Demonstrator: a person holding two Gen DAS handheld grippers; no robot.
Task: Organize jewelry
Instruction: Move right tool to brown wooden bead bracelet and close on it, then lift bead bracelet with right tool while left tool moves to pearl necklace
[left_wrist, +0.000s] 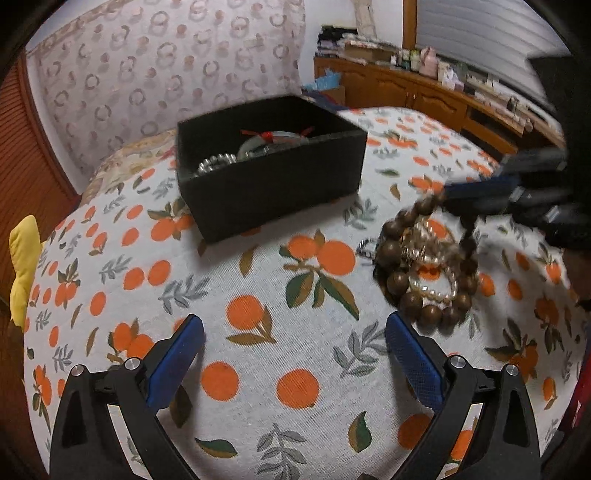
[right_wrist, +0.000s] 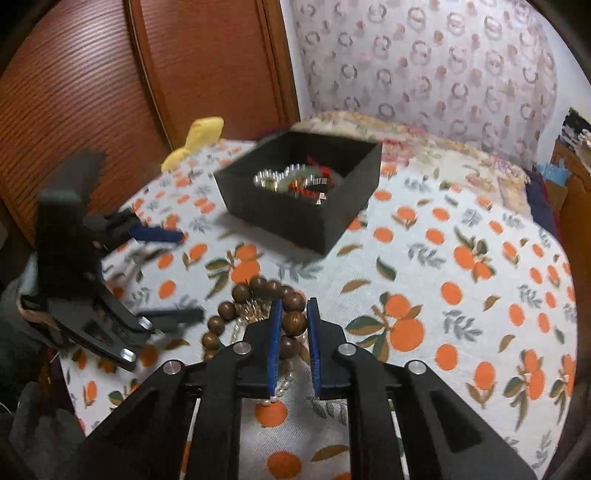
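Observation:
A brown wooden bead bracelet (left_wrist: 395, 254) (right_wrist: 225, 310) lies in a small pile with a pearl bracelet (left_wrist: 432, 291) (right_wrist: 280, 391) and a gold chain on the orange-print cloth. My right gripper (right_wrist: 295, 302) (left_wrist: 450, 197) is shut on the wooden bead bracelet, with one bead squeezed between its blue pads. My left gripper (left_wrist: 293, 321) (right_wrist: 181, 275) stands wide open just left of the pile with nothing between its fingers. Behind them a black box (left_wrist: 273, 184) (right_wrist: 295, 218) holds a silver bead bracelet (left_wrist: 218, 162) (right_wrist: 266, 177) and a piece with red cord.
A yellow cloth thing (left_wrist: 24, 266) (right_wrist: 199, 136) lies at the cloth's edge by the wooden door (right_wrist: 74, 92). A patterned headboard (left_wrist: 166, 55) rises behind the box. A wooden cabinet (left_wrist: 406, 92) with small items runs along the far wall.

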